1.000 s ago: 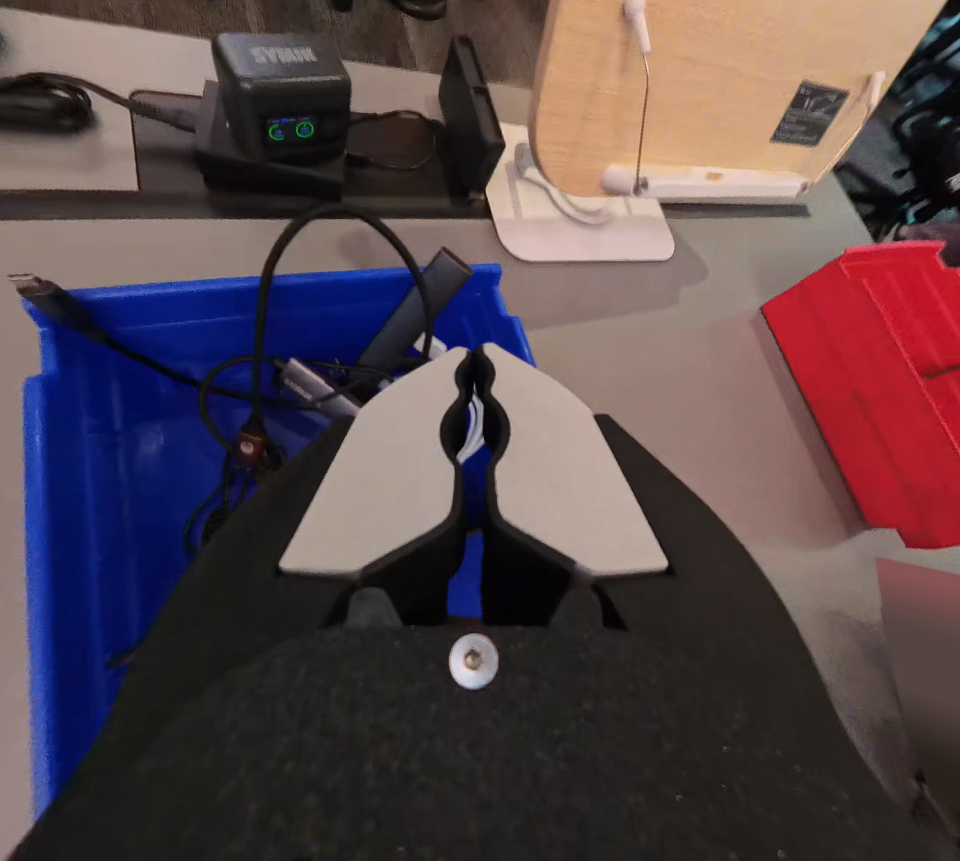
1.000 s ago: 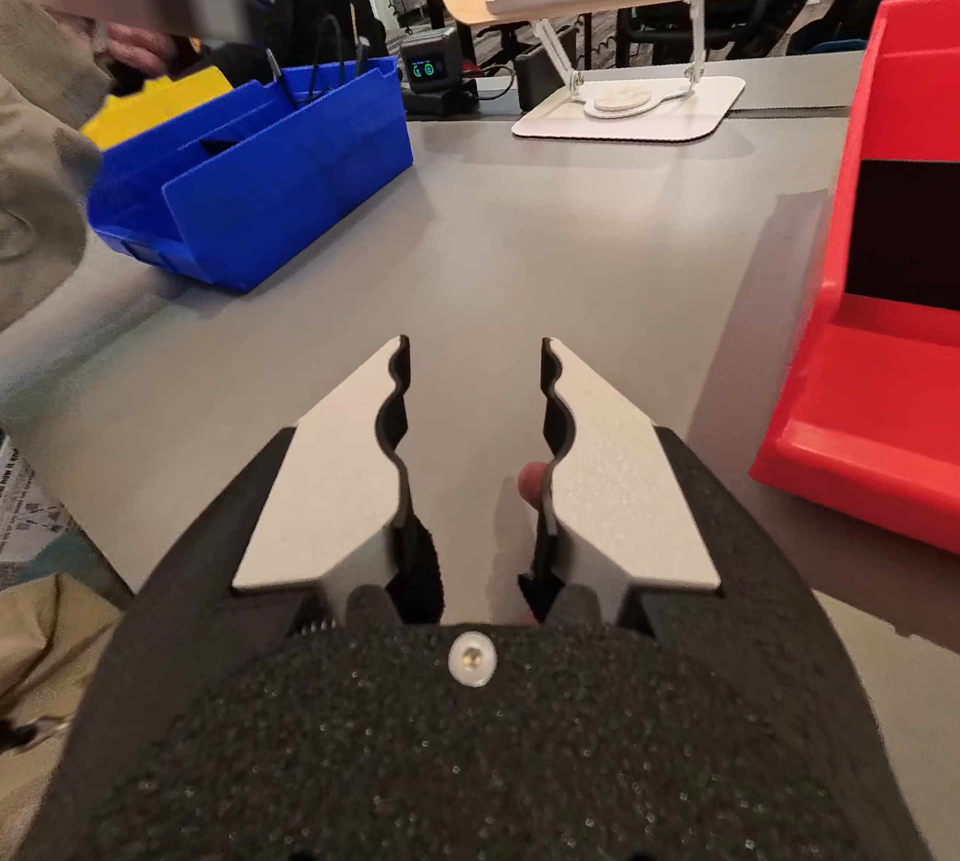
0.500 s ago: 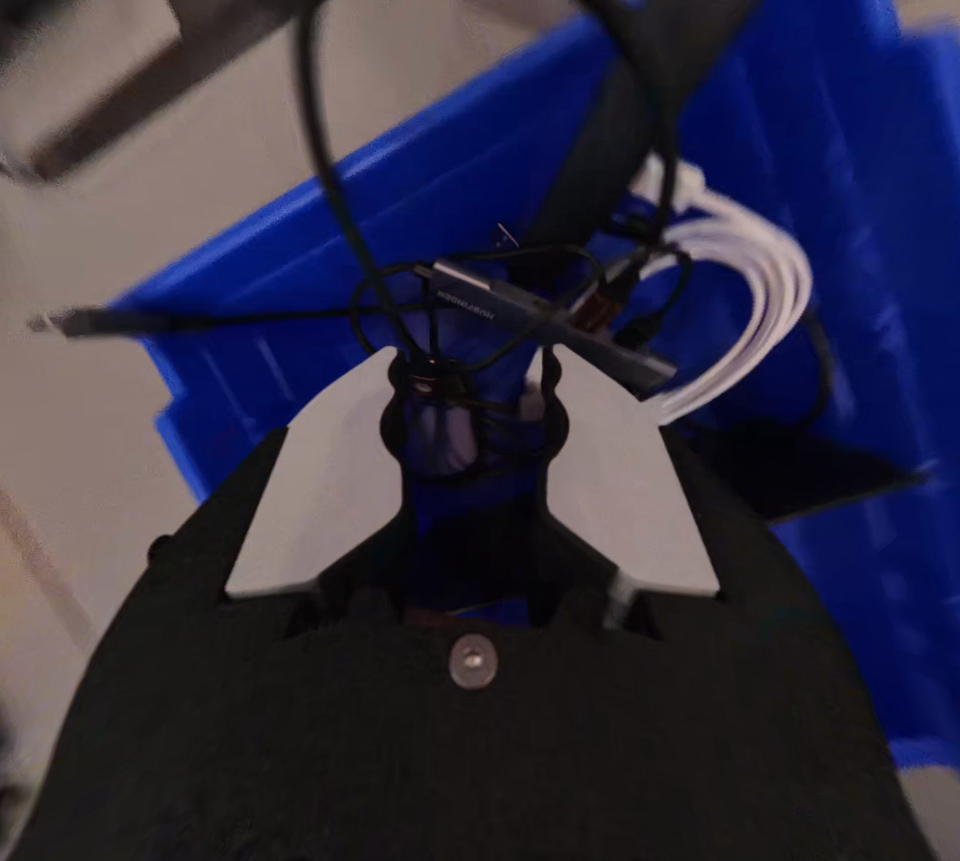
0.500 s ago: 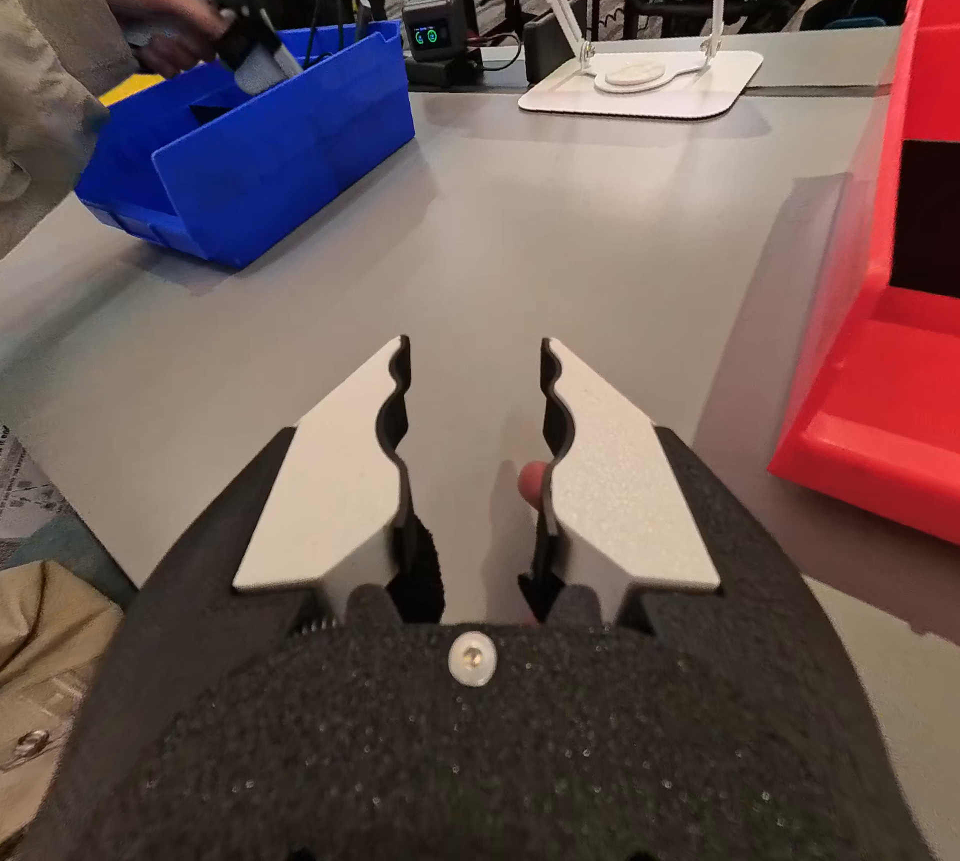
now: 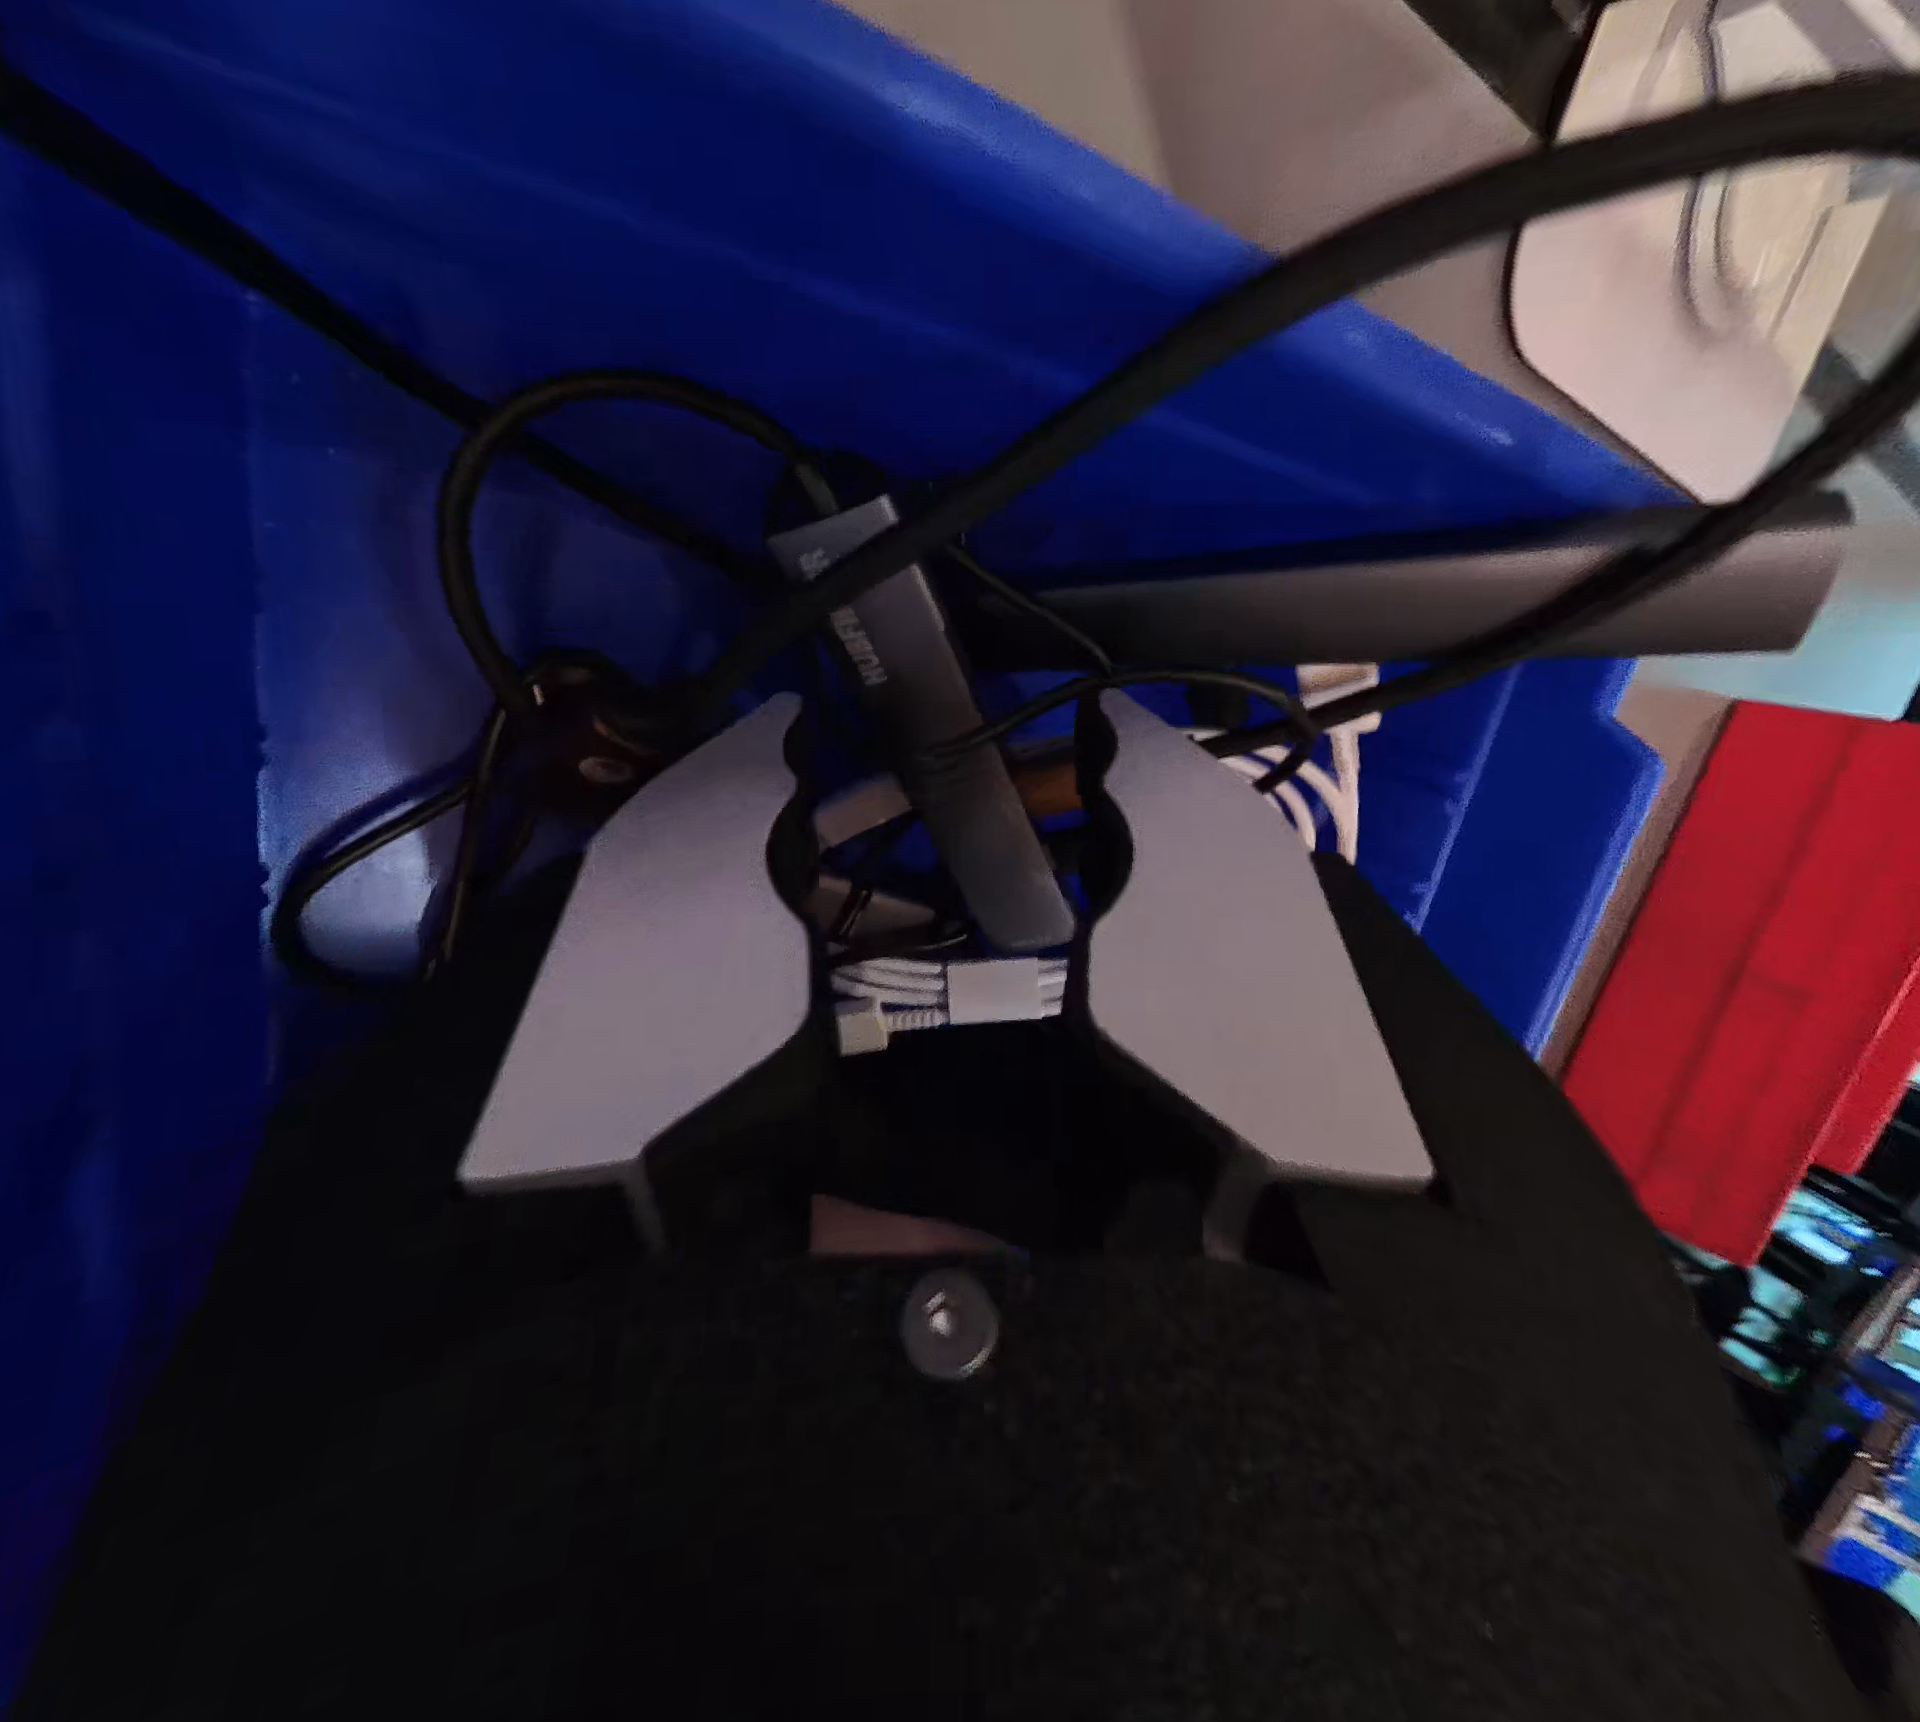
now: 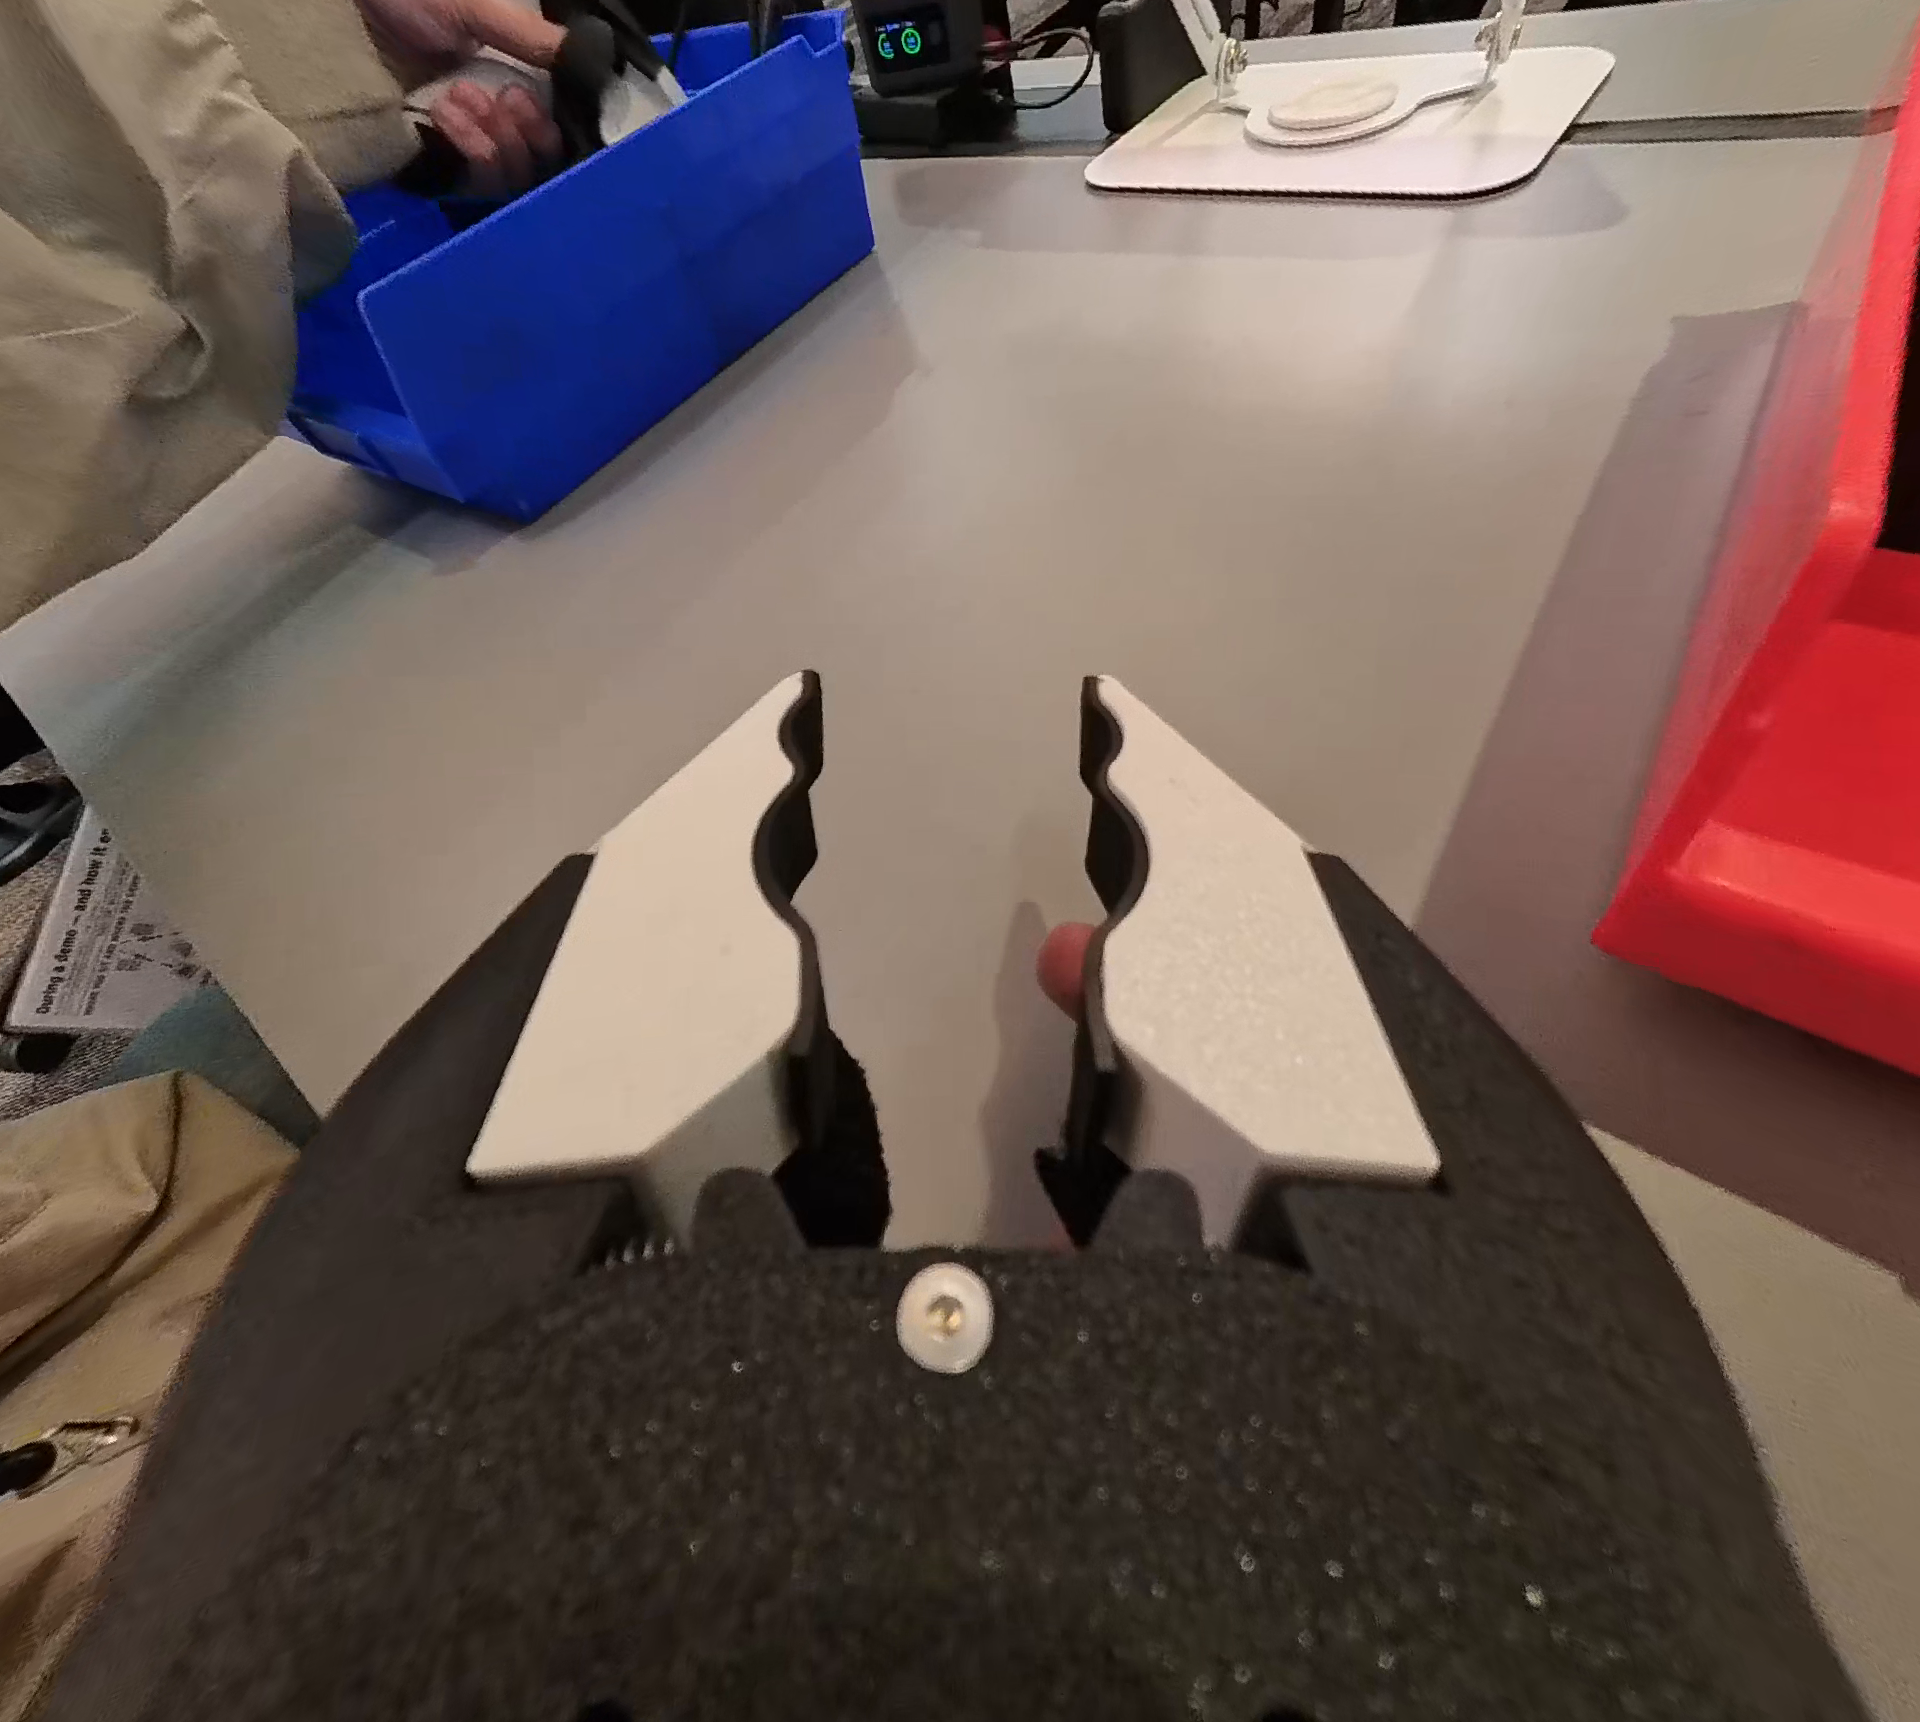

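The grey table (image 6: 1143, 384) carries a blue bin (image 6: 623, 301) at far left and a red bin (image 6: 1787, 737), cut off by the frame, at right. The right gripper (image 6: 951, 685) hovers level over the bare near tabletop, jaws apart and empty. The left gripper (image 5: 940, 716) tips down into the blue bin (image 5: 520, 166), jaws spread around a slim grey adapter (image 5: 935, 737) amid tangled black cables (image 5: 468, 529) and a bundled white cable (image 5: 935, 992); contact is unclear in the blur.

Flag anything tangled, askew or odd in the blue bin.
The blue bin holds a tangle: thin black cables loop around a slim grey adapter lying askew between the open left gripper fingers, over a bundled white cable.
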Demonstrator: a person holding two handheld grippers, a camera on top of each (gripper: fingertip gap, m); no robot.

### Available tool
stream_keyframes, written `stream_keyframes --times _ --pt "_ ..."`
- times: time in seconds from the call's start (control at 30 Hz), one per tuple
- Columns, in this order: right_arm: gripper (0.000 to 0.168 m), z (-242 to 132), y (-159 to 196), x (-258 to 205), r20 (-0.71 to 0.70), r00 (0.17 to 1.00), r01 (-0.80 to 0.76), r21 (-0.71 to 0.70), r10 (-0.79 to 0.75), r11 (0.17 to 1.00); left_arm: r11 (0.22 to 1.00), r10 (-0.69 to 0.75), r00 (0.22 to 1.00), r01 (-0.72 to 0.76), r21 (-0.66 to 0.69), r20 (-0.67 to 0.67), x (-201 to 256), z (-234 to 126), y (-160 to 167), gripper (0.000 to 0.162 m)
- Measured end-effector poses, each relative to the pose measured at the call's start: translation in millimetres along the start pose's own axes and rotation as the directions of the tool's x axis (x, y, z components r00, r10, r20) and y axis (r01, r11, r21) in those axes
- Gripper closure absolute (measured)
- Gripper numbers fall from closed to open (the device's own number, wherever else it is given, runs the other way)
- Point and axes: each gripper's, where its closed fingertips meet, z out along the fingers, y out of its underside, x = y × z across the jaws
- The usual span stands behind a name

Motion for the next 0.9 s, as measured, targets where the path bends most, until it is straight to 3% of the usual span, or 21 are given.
stream_keyframes --times 0.1,0.17,0.23,0.43,0.6,0.77,0.83,0.9 --pt "0.120 -1 -1 -1 0.005 1.000 -0.003 0.002 0.003 1.000 0.999 -0.051 0.998 0.051 -0.004 -0.024 0 6 -1 0.121" --pt "0.120 -1 -1 -1 0.007 1.000 -0.007 0.003 0.007 1.000 0.999 -0.015 1.000 0.014 0.032 0.007 -3 4 -6 0.136" --pt "0.120 -1 -1 -1 0.010 1.000 -0.010 0.003 0.010 1.000 0.999 0.014 1.000 -0.014 0.048 0.005 -2 2 -6 0.136" --pt "0.122 0 -2 -2 0.006 1.000 0.002 0.007 -0.002 1.000 0.934 0.246 0.969 -0.232 0.270 -0.021 26 -35 -9 0.138" --pt "0.120 0 -6 -5 -0.010 0.999 0.042 0.032 -0.042 0.999 0.740 0.542 0.840 -0.483 0.469 0.010 94 -97 14 0.138" --pt "0.121 2 -13 -14 -0.010 0.993 0.114 0.051 -0.113 0.992 0.429 0.814 0.578 -0.666 0.610 0.059 194 -175 67 0.139" --pt "0.121 3 -20 -21 0.007 0.993 0.115 0.066 -0.116 0.991 0.337 0.864 0.498 -0.677 0.654 0.070 227 -199 91 0.139" --pt "0.120 4 -37 -30 0.003 0.991 0.135 0.101 -0.136 0.986 0.309 0.895 0.445 -0.640 0.704 0.012 255 -212 117 0.139"
